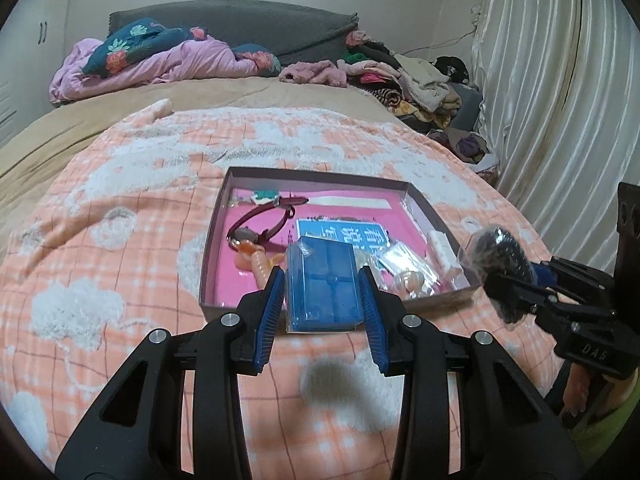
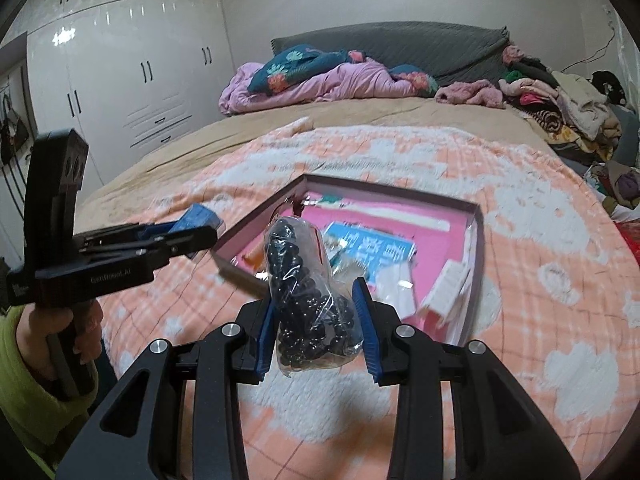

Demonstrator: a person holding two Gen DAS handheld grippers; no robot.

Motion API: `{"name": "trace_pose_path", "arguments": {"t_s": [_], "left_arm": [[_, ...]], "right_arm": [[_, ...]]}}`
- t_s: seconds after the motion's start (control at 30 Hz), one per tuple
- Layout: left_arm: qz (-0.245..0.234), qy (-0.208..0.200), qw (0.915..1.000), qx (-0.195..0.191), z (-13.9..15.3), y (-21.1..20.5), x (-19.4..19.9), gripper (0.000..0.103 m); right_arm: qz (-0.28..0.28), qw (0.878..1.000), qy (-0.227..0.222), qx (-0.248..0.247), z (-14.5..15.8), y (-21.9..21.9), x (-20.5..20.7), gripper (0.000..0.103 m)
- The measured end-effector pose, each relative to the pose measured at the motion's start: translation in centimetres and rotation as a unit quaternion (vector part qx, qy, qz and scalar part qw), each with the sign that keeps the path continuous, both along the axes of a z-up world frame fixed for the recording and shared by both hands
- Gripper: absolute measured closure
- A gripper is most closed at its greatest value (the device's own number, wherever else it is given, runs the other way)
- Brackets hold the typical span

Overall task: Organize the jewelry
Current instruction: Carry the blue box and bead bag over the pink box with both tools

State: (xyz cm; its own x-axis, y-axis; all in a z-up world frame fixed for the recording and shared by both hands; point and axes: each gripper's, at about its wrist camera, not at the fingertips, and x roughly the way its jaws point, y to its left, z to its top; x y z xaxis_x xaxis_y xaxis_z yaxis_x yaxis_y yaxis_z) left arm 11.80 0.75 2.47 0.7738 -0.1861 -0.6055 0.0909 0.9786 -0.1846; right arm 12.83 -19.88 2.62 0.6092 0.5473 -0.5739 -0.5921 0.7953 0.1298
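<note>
On a bed's peach-and-white blanket (image 1: pixel 120 240), near white wardrobes (image 2: pixel 120 60), one shallow box (image 1: pixel 424 204) sits mid-bed; left tool (image 1: pixel 322 284) pinches one blue case (image 1: pixel 324 280), right tool (image 2: pixel 316 320) one bagged black bead string (image 2: pixel 308 296).

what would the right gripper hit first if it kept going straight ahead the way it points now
Most likely the near wall of the open box, or the clutter just inside it. The right gripper, shut on the bag of black beads, aims slightly downward at it; depth is unclear.

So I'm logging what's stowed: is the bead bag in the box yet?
Out: the bead bag is held in the right gripper, above the blanket.
</note>
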Motion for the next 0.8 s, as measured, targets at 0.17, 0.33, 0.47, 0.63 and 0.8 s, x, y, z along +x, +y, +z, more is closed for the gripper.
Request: {"name": "trace_pose_path", "arguments": {"t_s": [0.17,0.33,0.47,0.63,0.8], "left_arm": [[-0.004,-0.002,1.0,0.0,0.3,-0.1,1.1,0.074],[-0.008,0.005,0.9999,-0.009,-0.2,-0.4,2.8,0.074],[-0.01,0.013,0.9998,-0.01,-1.0,-0.7,3.9,0.074],[-0.015,0.024,0.9996,-0.009,-2.3,-1.2,5.2,0.074],[-0.018,0.037,0.9991,-0.011,-3.5,-1.4,6.3,0.074]], "right_arm": [[-0.018,1.0,-0.017,-0.004,0.9,-0.2,0.8,0.069],[-0.035,0.999,-0.023,-0.006,1.0,-0.6,2.2,0.069],[-0.049,0.999,-0.017,-0.01,0.5,-0.7,3.5,0.069],[-0.063,0.998,-0.002,-0.011,-0.7,-0.8,5.0,0.069],[-0.066,0.997,0.009,-0.024,-1.9,-0.3,6.0,0.069]]}}
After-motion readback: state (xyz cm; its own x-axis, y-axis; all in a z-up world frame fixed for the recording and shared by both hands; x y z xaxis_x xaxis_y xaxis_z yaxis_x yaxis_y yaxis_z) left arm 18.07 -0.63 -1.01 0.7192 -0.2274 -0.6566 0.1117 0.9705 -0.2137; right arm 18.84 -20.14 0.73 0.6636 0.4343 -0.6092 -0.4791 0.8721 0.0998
